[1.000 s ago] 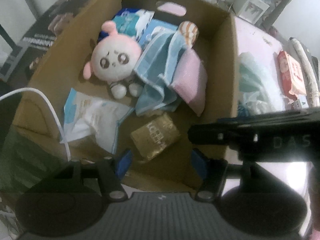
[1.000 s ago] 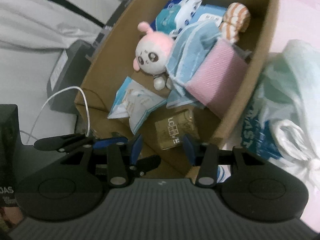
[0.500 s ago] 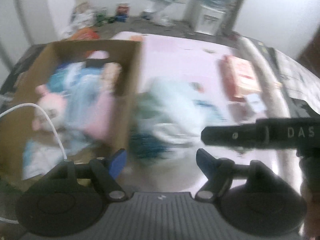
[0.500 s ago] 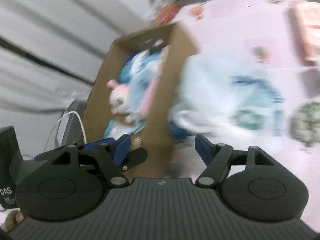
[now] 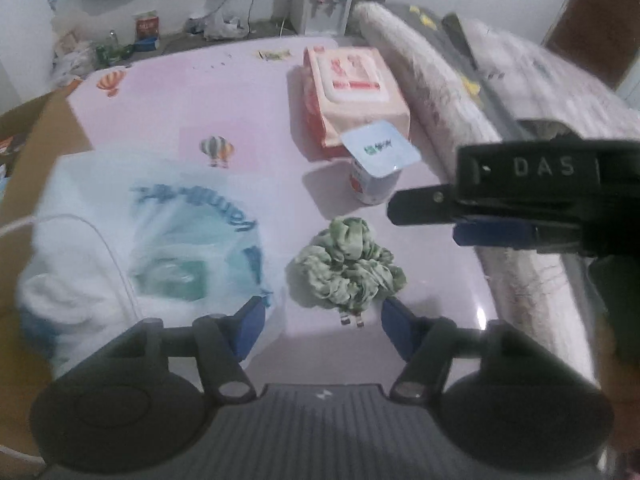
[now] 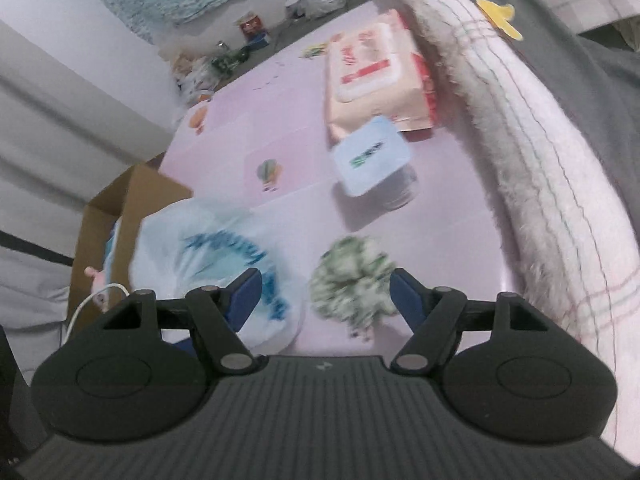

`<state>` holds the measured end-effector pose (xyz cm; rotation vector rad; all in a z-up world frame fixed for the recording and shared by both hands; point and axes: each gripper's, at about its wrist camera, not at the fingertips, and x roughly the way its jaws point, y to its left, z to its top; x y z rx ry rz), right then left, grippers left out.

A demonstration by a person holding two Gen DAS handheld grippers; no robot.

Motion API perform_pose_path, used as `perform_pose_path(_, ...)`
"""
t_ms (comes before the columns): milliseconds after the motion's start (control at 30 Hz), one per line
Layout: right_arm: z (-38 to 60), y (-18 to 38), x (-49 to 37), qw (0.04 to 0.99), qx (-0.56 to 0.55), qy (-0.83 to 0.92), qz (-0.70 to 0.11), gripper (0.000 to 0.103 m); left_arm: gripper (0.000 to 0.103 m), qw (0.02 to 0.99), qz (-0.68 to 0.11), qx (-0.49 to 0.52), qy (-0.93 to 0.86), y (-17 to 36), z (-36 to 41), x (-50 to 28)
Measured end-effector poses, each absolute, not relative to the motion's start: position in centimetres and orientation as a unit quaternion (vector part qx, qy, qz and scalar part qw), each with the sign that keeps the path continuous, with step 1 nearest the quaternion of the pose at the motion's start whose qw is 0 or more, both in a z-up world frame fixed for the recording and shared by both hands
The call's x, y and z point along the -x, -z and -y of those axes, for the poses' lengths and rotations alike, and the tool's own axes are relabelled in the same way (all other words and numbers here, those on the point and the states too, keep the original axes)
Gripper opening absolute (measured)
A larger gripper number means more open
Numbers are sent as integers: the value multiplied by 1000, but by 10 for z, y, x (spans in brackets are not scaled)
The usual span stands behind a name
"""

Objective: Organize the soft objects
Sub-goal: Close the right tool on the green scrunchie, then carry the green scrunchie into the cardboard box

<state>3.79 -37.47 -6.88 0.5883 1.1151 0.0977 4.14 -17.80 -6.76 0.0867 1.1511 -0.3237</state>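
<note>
The surface (image 5: pixel 168 112) is a smooth, glossy pink sheet printed with small hot-air balloons. At its left edge stands a brown cardboard box (image 6: pixel 116 208); the right wrist view shows a scrap of pink plush inside it, the rest hidden. Against the box lies a thin, crinkled white plastic bag (image 5: pixel 160 232) with blue-green print, bulging and rounded, contents unreadable. Far right, a flat rectangular wipes pack (image 5: pixel 356 92) in soft peach film, long axis running away from the camera. Before it, a small tub (image 5: pixel 376 168) with a square foil lid. Nearest, a ruffled green-and-white fabric scrunchie (image 5: pixel 348 268), roughly round, without a clear long axis, lying apart from bag and tub. The left tool (image 5: pixel 322 322) has just been closing, the right tool (image 6: pixel 324 296) is also parted; both empty, above the scrunchie.
</note>
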Motion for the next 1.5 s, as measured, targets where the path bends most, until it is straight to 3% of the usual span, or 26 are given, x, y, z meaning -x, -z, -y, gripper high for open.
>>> perform_pose_path(267,374,124,-83,797,-255,-75,-542,57,60,798,-580,-75,144,122,207,-71)
perform_pose_path(467,365,151,-103,783,-238,-92,-567,53,62,788,-593,-78,145,142,216,-84)
perform_pose_path(567,364,164,-102,766,-256,-100,-581,45,61,791,-588,-84,150,144,221,-85)
perform_pose_path(833,371,173,-88,731,-320,-105,-593,29,41,779,-593,-88,181,138,227,-73)
perform_pose_path(1000,374,177,-73,707,-366,-107,-595,27,36,768,-602,-99,195,131,233,-60)
perform_pose_path(1500,376,148,-44,693,-400,-109,-590,27,36,756,-613,-95,210,100,230,-43)
